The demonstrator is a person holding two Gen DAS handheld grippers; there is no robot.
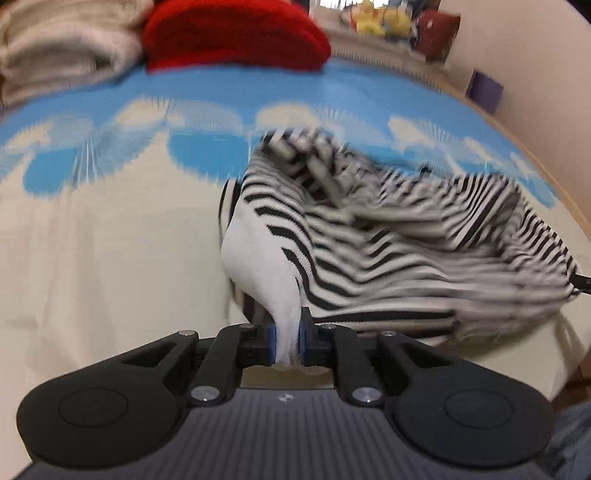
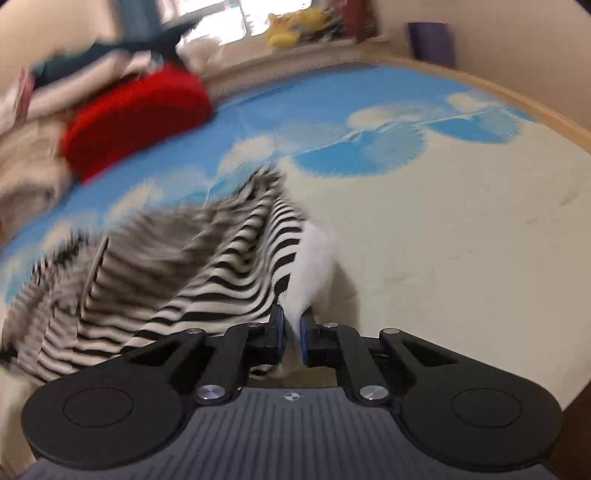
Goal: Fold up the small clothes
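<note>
Striped garment (image 1: 369, 236): white end-corners pinched, one in left claw (image 1: 287, 341), one in right claw (image 2: 292, 338); long axis strung between them, bulk sagging toward red cushion (image 1: 236, 35).

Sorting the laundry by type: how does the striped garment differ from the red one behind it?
The striped garment is black-and-white, spread loose and pinched by the left gripper and right gripper; the red garment is plain red, bundled and untouched. The striped one lies nearer, the red one farther back. Both rest on the blue-and-cream bedcover.
</note>
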